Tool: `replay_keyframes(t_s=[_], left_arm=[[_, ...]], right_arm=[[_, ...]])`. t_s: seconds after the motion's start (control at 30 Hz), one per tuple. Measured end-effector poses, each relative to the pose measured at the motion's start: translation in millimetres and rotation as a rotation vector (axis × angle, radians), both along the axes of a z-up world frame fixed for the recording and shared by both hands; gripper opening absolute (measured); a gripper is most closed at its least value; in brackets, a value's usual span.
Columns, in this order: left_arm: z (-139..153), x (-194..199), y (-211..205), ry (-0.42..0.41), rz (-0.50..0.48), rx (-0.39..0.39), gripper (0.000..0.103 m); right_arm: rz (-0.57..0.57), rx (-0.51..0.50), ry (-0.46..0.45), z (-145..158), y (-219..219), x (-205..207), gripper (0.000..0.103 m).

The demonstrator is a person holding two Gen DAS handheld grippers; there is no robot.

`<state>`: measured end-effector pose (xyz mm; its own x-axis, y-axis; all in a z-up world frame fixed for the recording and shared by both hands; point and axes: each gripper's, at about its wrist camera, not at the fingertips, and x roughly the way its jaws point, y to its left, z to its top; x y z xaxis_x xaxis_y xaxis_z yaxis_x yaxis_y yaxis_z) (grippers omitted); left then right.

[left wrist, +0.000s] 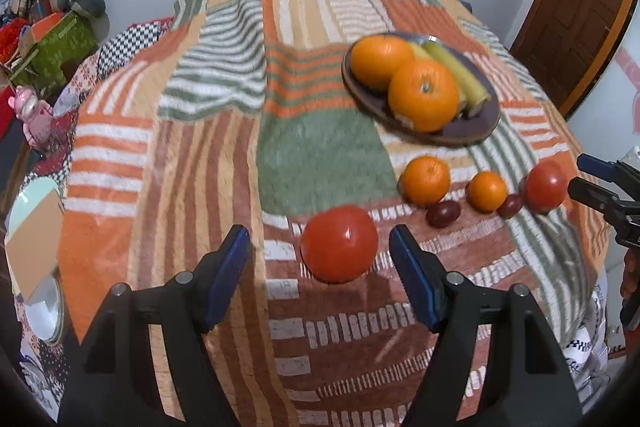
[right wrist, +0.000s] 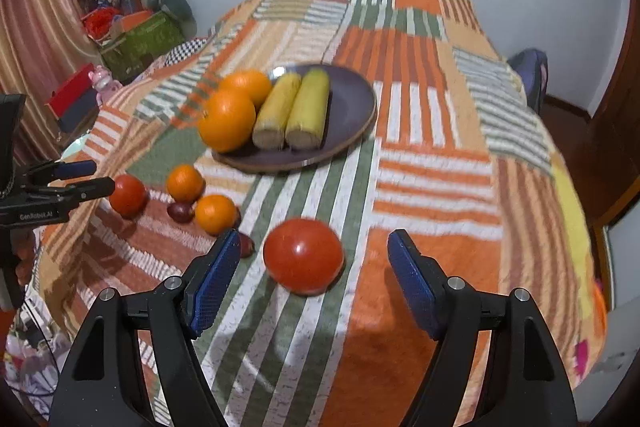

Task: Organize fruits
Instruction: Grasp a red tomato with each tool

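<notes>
Our left gripper (left wrist: 320, 247) hangs over the striped patchwork blanket (left wrist: 200, 155) with its blue pads spread wide and nothing clamped between them. Just ahead of its fingertips, a little toward the right finger, a red tomato (left wrist: 339, 243) lies on the blanket, clear of both pads. Further ahead and to the right we see a row of loose fruit: a small orange (left wrist: 426, 180), a dark plum (left wrist: 443, 213) tucked just in front of it, a second small orange (left wrist: 487, 191), another plum (left wrist: 511, 205) beside that, and a second tomato (left wrist: 547, 186) at the right end. Beyond the row, a dark plate (left wrist: 472, 129) carries two large oranges (left wrist: 424, 95) and two yellow-green cobs (left wrist: 456, 73) lying side by side.

Our right gripper (right wrist: 310, 251) is likewise spread wide and holds nothing. That second tomato (right wrist: 303, 256) rests on the blanket between the lines of its fingers, nearer the left pad but touching neither. To the left of its left finger lie one plum (right wrist: 246, 245), partly hidden by the pad, then the two small oranges with the other plum among them. Ahead of this gripper the plate (right wrist: 352, 103) stands well apart, and the left gripper (right wrist: 94, 179) shows at the far left with the first tomato (right wrist: 128, 195) just at its tips.
</notes>
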<state>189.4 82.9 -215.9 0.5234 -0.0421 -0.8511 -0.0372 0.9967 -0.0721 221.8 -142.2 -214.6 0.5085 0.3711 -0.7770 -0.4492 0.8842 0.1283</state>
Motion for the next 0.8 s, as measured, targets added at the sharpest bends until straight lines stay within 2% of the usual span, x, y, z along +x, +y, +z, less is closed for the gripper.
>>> replay_keyframes(t_s=[0.23, 0.3, 0.4, 0.47, 0.6, 0.8], left_arm=[[-18.1, 9.1, -9.3, 0.018, -0.009, -0.004, 0.071], [-20.0, 10.9, -10.0, 0.015, -0.005, -0.008, 0.067], [-22.3, 13.7, -11.7, 0.019, -0.017, -0.02, 0.052], [-22.6, 14.5, -10.2, 0.019, -0.014, -0.015, 0.047], [-20.2, 13.2, -6.6, 0.018, -0.012, -0.036, 0.046], [-4.9, 13.1, -7.1, -0.01, -0.016, -0.022, 0.046]], right_arm=[[0.003, 0.01, 0.064, -25.1, 2.6, 4.0, 0.073], [0.007, 0.009, 0.077, -29.6, 3.1, 5.6, 0.071], [0.02, 0.01, 0.085, -31.6, 4.1, 5.1, 0.06], [0.034, 0.02, 0.089, -31.2, 5.1, 4.3, 0.05], [0.04, 0.031, 0.09, -29.4, 6.9, 4.3, 0.049], [0.035, 0.054, 0.08, -22.9, 2.2, 7.1, 0.049]])
